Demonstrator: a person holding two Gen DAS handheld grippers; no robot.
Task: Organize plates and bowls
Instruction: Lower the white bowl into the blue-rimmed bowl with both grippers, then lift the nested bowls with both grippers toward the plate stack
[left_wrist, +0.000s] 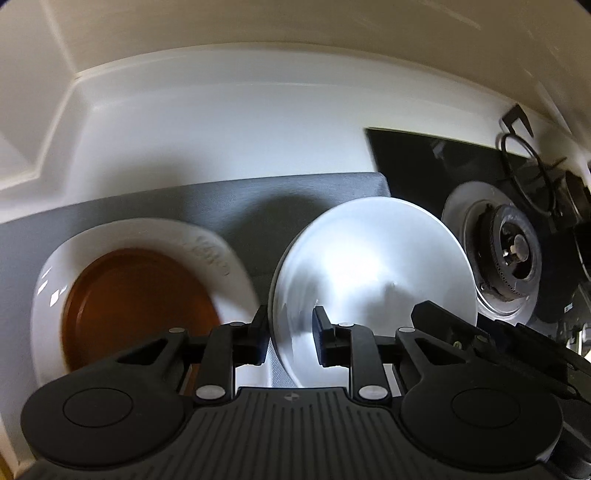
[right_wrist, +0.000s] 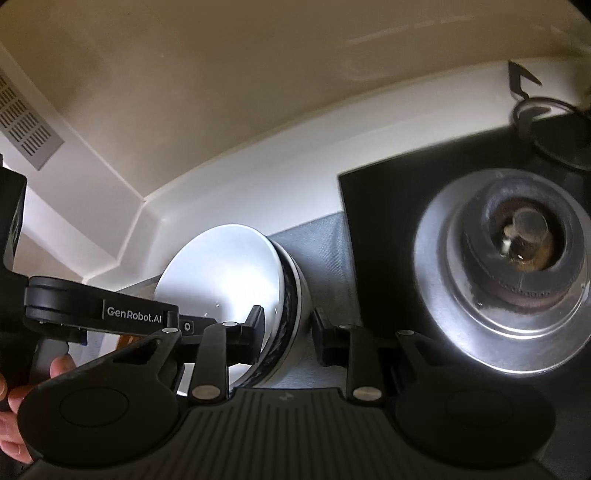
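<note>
A white bowl (left_wrist: 373, 273) stands tilted on the grey mat (left_wrist: 184, 203), and its rim sits between the fingers of my left gripper (left_wrist: 290, 334). The same bowl (right_wrist: 225, 273), with a dark band on its outer wall, also has its rim between the fingers of my right gripper (right_wrist: 288, 334). Both grippers' jaws stand partly apart around the rim; contact is unclear. To the left lies a white plate (left_wrist: 229, 266) with a brown plate (left_wrist: 140, 306) on it. The left gripper's body (right_wrist: 103, 306) shows at the left of the right wrist view.
A gas burner (right_wrist: 517, 258) on a black hob (right_wrist: 376, 206) lies to the right, also seen in the left wrist view (left_wrist: 506, 254). A black wire pot support (left_wrist: 524, 158) stands behind. A white wall with a corner runs along the back (left_wrist: 221, 122).
</note>
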